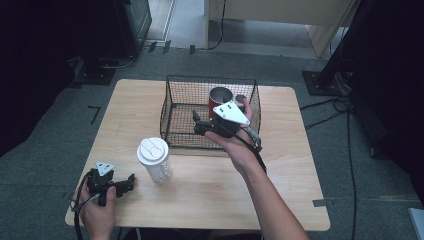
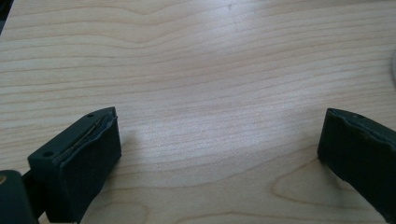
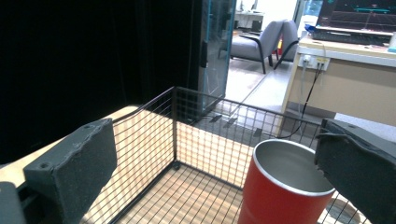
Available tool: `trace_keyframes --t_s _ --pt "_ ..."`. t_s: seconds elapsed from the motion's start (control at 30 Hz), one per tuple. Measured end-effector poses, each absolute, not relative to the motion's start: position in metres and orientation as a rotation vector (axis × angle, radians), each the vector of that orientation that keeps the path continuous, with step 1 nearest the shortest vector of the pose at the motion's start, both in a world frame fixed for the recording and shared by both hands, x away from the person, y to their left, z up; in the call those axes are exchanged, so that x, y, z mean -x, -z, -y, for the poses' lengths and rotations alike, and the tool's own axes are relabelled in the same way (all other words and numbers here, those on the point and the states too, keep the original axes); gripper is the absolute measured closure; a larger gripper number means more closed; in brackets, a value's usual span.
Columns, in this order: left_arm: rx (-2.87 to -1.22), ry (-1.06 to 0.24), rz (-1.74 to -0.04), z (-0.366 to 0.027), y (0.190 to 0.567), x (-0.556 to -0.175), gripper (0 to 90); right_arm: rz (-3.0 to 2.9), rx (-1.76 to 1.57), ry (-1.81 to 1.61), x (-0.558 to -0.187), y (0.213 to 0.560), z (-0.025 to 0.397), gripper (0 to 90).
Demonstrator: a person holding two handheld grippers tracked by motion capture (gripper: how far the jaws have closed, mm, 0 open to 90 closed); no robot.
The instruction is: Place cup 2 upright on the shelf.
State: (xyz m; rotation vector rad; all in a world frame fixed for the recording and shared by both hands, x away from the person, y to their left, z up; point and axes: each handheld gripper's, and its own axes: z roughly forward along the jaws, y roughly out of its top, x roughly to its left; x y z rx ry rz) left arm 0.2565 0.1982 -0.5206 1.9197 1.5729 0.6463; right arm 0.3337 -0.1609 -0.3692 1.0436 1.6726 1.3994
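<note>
Red cup (image 1: 220,99) standing upright inside the wire basket (image 1: 175,107), toward its far right corner; judged as already placed. Right tongs (image 1: 198,125) held above the basket's near side, jaws spread wide with nothing between them, the cup just beside one jaw in the right gripper view (image 3: 285,186). Clear tumbler with white lid (image 1: 155,160) upright on the surface (image 1: 210,195), near and left of the basket, probably left to move. Left tongs (image 1: 131,182) low at the near left, wide open, empty over bare wood.
</note>
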Motion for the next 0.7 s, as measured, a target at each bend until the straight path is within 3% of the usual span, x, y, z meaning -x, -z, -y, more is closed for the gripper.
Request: trace_keyframes --t_s 0.7 --pt "-1.921 -0.646 -1.573 -0.198 0.521 -0.256 0.0 -1.712 -0.973 -1.391 -0.275 0.394 0.145 0.0"
